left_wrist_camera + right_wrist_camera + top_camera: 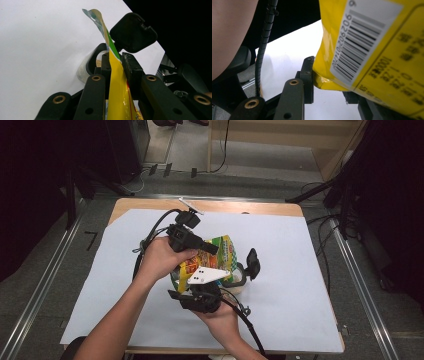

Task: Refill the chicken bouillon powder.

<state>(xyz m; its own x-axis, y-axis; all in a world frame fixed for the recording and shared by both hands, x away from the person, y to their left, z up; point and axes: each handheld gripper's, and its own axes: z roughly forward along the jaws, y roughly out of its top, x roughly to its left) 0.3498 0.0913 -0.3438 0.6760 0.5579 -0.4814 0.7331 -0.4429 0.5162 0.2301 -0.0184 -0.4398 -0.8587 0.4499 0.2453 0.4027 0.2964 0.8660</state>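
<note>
I've got the left gripper [115,65] clamped tight on the yellow pouch [117,92], pads squeezing its flat body, top edge sticking up past the jaws. Right gripper [329,77] pinches the pouch's lower corner (barcode side facing its camera). Pouch sits held over the clear jar [240,279], whose black flip lid [252,262] is open, mid-table on the white sheet [295,285].

Black left gripper [212,248] and right gripper [200,287] with brass rivets, ribbed cables, white plate.
</note>
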